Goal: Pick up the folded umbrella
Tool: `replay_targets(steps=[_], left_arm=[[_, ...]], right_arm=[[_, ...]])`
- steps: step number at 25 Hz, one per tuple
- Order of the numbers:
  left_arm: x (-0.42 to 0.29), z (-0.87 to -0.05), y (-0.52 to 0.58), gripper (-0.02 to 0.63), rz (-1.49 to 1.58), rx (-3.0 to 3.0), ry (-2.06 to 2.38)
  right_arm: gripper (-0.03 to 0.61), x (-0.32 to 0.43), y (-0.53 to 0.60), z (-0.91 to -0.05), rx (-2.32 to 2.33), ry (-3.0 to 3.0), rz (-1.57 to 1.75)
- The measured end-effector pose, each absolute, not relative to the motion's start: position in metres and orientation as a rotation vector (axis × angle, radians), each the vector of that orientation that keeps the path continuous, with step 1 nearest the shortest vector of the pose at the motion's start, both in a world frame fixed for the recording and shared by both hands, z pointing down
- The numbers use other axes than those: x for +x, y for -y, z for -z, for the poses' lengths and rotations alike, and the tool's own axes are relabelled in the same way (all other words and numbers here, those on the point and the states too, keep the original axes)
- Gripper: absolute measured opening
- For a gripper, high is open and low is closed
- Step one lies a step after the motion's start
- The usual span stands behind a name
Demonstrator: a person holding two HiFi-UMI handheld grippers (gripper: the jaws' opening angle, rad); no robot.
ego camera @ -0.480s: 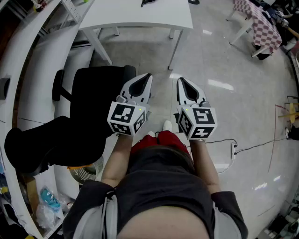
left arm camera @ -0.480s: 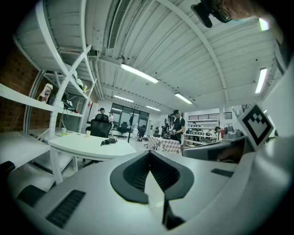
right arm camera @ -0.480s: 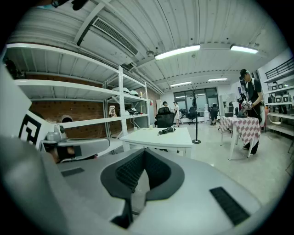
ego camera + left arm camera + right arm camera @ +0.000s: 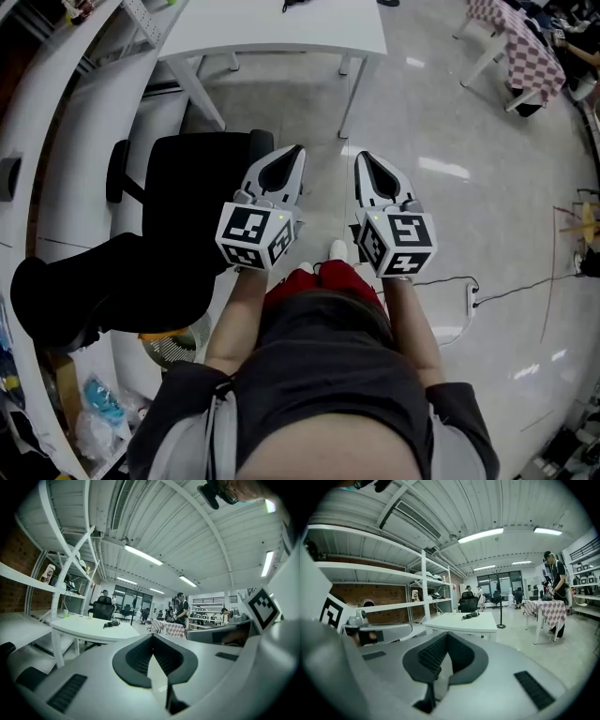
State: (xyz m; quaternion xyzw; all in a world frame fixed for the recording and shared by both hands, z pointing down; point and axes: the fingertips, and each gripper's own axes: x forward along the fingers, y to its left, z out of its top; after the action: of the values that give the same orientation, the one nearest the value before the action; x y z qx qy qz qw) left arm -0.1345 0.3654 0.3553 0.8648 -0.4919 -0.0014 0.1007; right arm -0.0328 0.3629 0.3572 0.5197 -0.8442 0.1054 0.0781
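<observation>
The dark folded umbrella lies on the white rectangular table, well ahead of both claws. The left claw and the right claw, side by side, have their jaws pressed together, holding nothing. A black office chair stands just left of them.

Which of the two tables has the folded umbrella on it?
The bare white table, with the umbrella lying on top; the other wears a checked cloth.

The folded umbrella is seen as a small, dark, compact bundle. It is laid flat, lengthwise, on the top of the white bench, away from the near edge. Finer detail cannot be made out at this range.
</observation>
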Motion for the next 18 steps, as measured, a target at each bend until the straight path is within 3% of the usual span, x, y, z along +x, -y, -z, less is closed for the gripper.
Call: replay_targets(steps=[18], left_arm=[[-0.129, -0.354, -0.344, 0.012, -0.012, 2.568, 1.461]], right_arm=[[0.018, -0.011, -0.343, -0.363, 1.628, 2.499, -0.397]])
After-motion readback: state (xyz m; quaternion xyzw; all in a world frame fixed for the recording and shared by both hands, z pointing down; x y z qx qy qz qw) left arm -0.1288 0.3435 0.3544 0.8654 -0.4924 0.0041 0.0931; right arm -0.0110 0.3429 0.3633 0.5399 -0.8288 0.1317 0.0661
